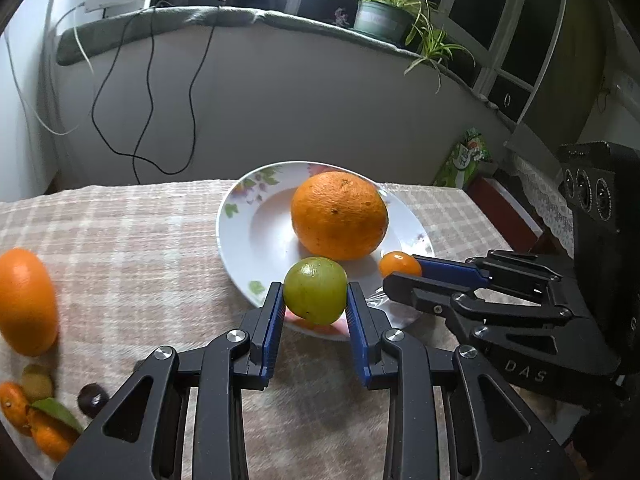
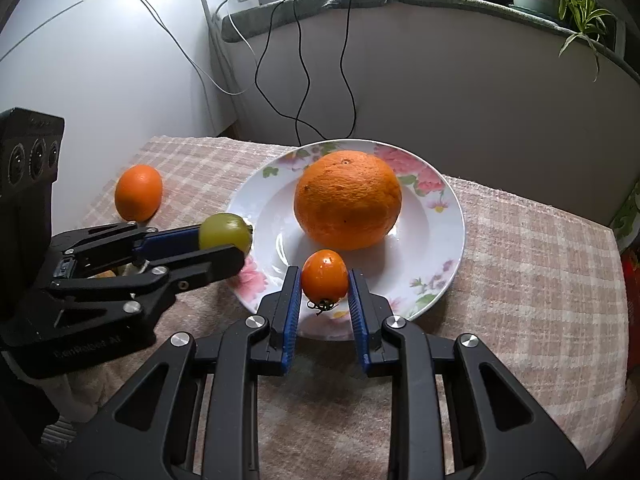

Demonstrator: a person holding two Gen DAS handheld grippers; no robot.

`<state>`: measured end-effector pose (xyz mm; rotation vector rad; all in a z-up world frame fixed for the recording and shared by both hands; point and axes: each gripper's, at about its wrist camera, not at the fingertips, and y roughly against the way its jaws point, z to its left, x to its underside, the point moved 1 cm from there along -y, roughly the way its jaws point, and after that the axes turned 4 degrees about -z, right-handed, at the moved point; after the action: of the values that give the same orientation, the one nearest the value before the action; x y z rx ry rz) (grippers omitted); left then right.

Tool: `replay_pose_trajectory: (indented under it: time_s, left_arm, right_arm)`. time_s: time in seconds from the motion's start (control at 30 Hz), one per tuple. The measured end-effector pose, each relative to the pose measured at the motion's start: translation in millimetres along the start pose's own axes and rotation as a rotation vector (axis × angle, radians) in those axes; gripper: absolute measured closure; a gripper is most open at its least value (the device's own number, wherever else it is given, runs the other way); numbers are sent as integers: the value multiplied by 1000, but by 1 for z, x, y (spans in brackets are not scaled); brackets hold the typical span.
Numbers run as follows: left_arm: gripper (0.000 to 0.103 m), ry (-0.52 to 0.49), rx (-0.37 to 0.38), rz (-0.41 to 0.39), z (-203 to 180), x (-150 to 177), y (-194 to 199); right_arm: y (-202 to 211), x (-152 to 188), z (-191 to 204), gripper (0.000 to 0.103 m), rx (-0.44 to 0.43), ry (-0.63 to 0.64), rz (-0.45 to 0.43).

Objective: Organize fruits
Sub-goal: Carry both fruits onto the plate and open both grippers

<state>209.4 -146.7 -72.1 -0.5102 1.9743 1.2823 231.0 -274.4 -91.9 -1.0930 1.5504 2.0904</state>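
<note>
A white floral plate [image 1: 244, 224] [image 2: 440, 240] sits on the checked tablecloth and holds a large orange [image 1: 339, 215] [image 2: 347, 199]. My left gripper [image 1: 315, 300] is shut on a green round fruit [image 1: 315, 290] [image 2: 224, 233], held over the plate's near-left rim. My right gripper [image 2: 324, 285] is shut on a small orange tomato [image 2: 324, 275] [image 1: 399, 265], stem toward me, over the plate's near rim. In the left wrist view the right gripper [image 1: 394, 276] comes in from the right. In the right wrist view the left gripper [image 2: 236, 246] comes in from the left.
A second orange [image 1: 26, 300] [image 2: 138, 192] lies on the cloth left of the plate. Small mandarins [image 1: 40, 420], a green-brown fruit [image 1: 37, 382] and a dark fruit [image 1: 92, 399] lie at the near left. Cables hang down the wall behind; the table edge drops off at right.
</note>
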Motion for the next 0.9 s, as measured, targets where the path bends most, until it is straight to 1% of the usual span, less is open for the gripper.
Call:
replay_pose_trajectory:
  time_s: [0.2, 0.77, 0.9]
  left_arm:
    - [74, -6, 2, 14, -3, -2, -8]
    - [73, -29, 1, 30, -10, -2, -16]
    - [62, -29, -2, 17, -11, -4, -14]
  right_arm:
    - [-5, 0, -3, 78, 4, 2, 9]
    - [-10, 2, -3, 78, 22, 17, 15]
    - [-9, 2, -4, 77, 38, 20, 15]
